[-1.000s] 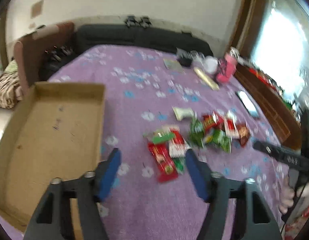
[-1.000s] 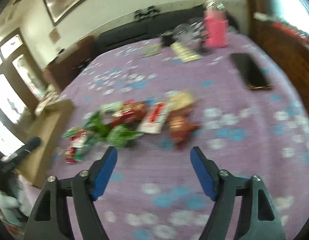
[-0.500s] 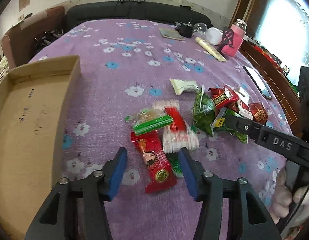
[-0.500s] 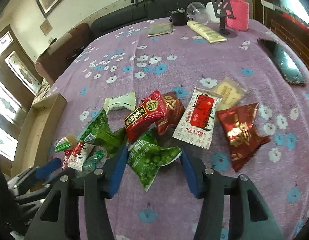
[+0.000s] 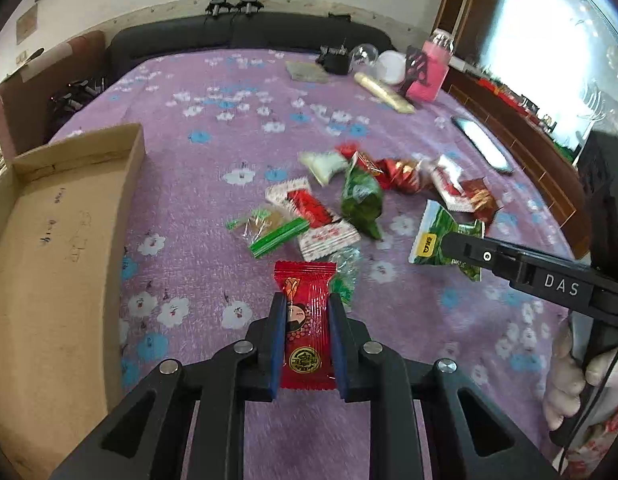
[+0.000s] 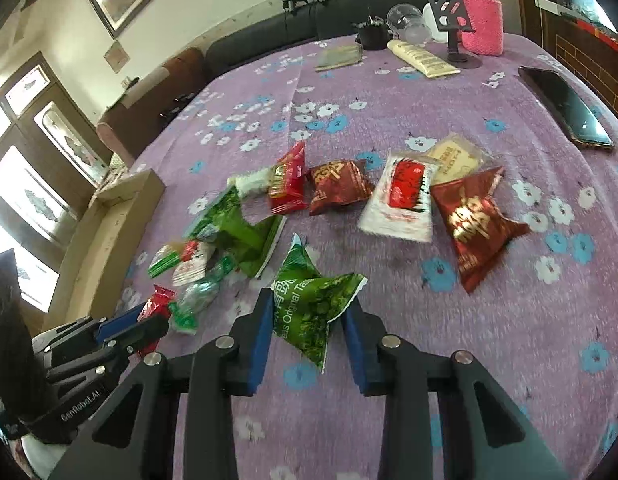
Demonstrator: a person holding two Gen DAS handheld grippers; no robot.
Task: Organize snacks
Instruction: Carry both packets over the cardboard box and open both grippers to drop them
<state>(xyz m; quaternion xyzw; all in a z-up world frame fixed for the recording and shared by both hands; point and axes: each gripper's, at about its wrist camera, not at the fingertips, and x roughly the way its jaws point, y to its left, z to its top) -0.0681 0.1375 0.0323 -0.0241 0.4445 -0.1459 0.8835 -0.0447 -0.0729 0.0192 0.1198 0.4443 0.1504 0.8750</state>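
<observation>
My left gripper (image 5: 307, 308) is shut on a red snack packet (image 5: 306, 320) with a cartoon face, over the purple cloth. My right gripper (image 6: 307, 312) is shut on a green pea snack bag (image 6: 311, 306); it also shows in the left wrist view (image 5: 441, 238). Several more packets lie in a loose pile: a white-and-red packet (image 5: 321, 224), a green stick packet (image 5: 277, 236), a green bag (image 5: 361, 196), a dark red bag (image 6: 475, 220) and a white packet with a red label (image 6: 403, 200). An open cardboard box (image 5: 61, 248) sits at the left.
A phone (image 6: 565, 108) lies at the right table edge. At the far end stand a pink-sleeved bottle (image 6: 481, 20), a black stand (image 6: 457, 32), a tube (image 6: 423, 58), a glass (image 6: 407, 20) and a booklet (image 6: 339, 56). A dark sofa is behind.
Both grippers moved down and forward and closed: the left one on the red packet, the right one on the green pea bag. Both were open before.
</observation>
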